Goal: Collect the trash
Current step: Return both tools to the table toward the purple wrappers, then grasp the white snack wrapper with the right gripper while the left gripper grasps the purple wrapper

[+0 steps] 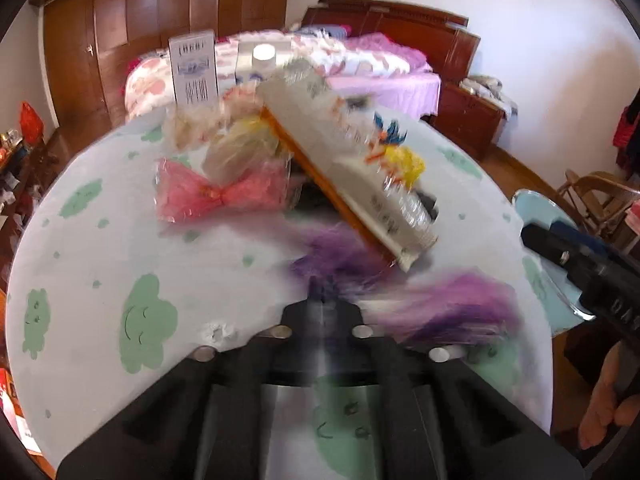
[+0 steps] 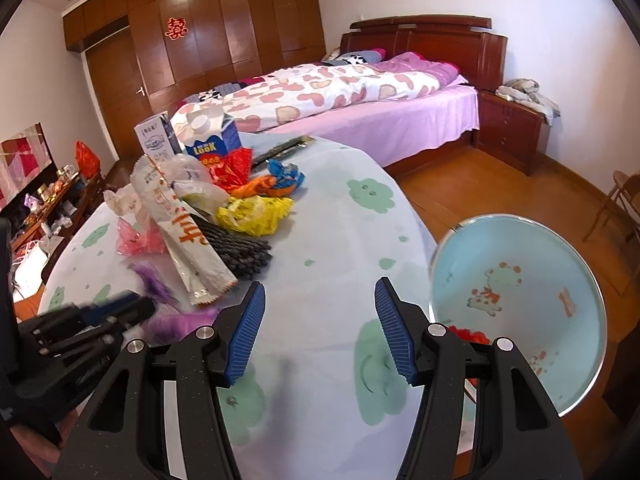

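A heap of trash lies on the round table [image 2: 320, 216]: a long white and orange wrapper [image 2: 188, 248], a pink wrapper [image 2: 140, 240], a yellow wrapper [image 2: 256, 210] and purple wrappers [image 2: 168, 326]. My left gripper [image 1: 320, 284] is shut on the purple wrapper [image 1: 340, 256], which shows blurred in the left wrist view. My right gripper [image 2: 320, 332] is open and empty above the table's near edge. A light blue basin [image 2: 516, 304] sits to its right, beyond the table edge, with a red scrap [image 2: 468, 334] inside.
Two cartons [image 2: 212, 136] stand at the table's far side, with red, orange and blue wrappers [image 2: 264, 180] near them. A bed [image 2: 360, 104], a nightstand [image 2: 512, 132], wardrobes and a wooden chair [image 2: 624, 204] surround the table.
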